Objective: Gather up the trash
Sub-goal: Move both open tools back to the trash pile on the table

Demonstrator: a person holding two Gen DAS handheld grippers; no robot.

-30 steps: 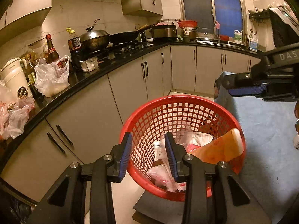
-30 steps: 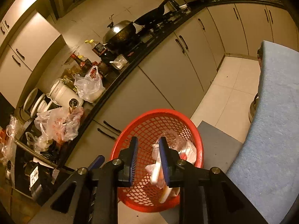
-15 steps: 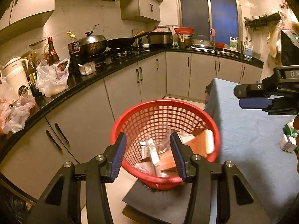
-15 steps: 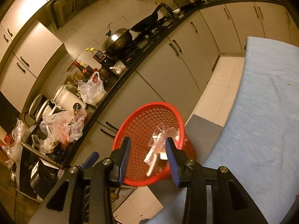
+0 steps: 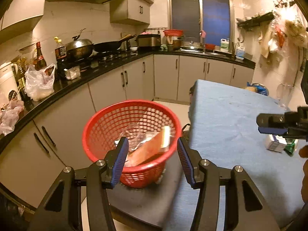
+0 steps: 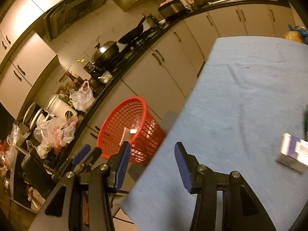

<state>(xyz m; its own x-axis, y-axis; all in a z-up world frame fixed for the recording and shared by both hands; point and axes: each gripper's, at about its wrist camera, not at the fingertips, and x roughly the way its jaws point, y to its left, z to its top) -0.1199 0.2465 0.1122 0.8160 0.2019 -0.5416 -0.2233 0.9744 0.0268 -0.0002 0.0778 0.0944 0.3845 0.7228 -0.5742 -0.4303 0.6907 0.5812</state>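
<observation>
Opening empty, left hand-held gripper [image 5: 151, 160] over red basket [image 5: 100, 123], right hand-held gripper [image 6: 151, 165] opening empty over blue table [image 6: 240, 96]

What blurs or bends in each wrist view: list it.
Left wrist view: dim amber light, red basket slightly smeared, counter edge bowed by the fisheye. Right wrist view: small box and blue tablecloth streaked by motion blur, corners black, cabinets curved.
</observation>
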